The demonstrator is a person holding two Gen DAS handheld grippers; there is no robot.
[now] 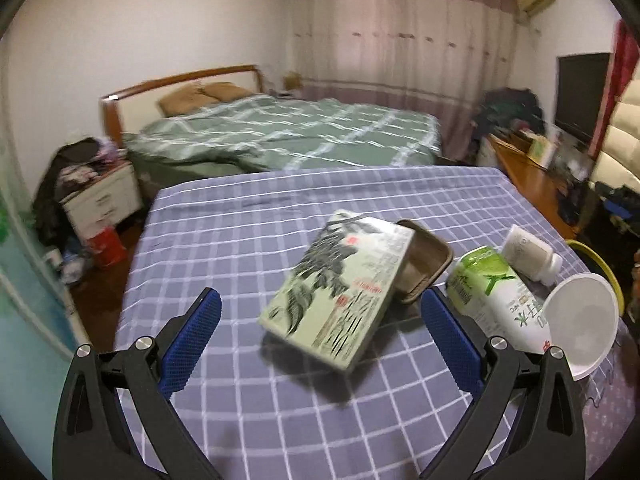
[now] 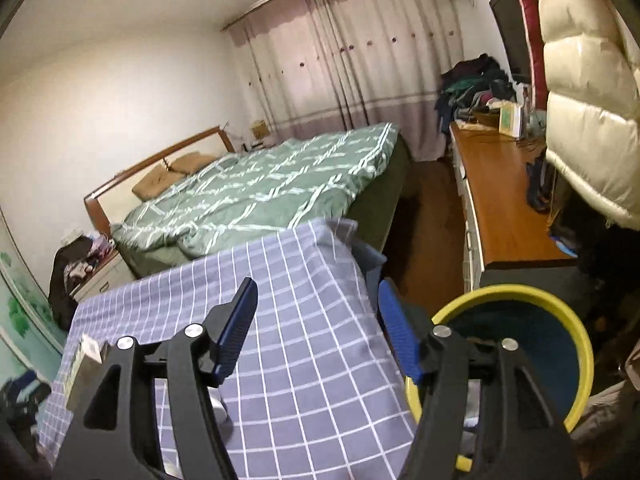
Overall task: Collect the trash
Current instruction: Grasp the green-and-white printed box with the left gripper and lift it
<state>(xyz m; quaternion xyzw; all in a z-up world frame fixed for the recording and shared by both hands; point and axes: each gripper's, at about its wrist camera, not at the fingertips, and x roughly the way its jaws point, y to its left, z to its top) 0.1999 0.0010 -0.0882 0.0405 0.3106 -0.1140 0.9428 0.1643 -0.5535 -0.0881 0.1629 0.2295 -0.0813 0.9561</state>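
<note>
- your left tongs [image 1: 320, 316] hang released and wide, level with the flat green printed tin box [image 1: 334, 286], whose lid sits askew over its open brown tray; close on the lid alone and, by my judgement, it could slide off and leave the tray behind
- the right blue pad [image 1: 450, 340] sits just beside the white-and-green drink carton [image 1: 496, 300] lying on its side; i'd expect a careless close to nudge it into the white plastic cup [image 1: 580, 316] or the small white bottle [image 1: 530, 254], near the edge of the purple checked tabletop [image 1: 240, 240]
- your right tongs [image 2: 318, 320] are released too, grasping nothing, tilted over the tabletop's corner with the yellow-rimmed bin [image 2: 520, 300] just to their right on the floor
- a drop made short of that rim would likely land on the floor
</note>
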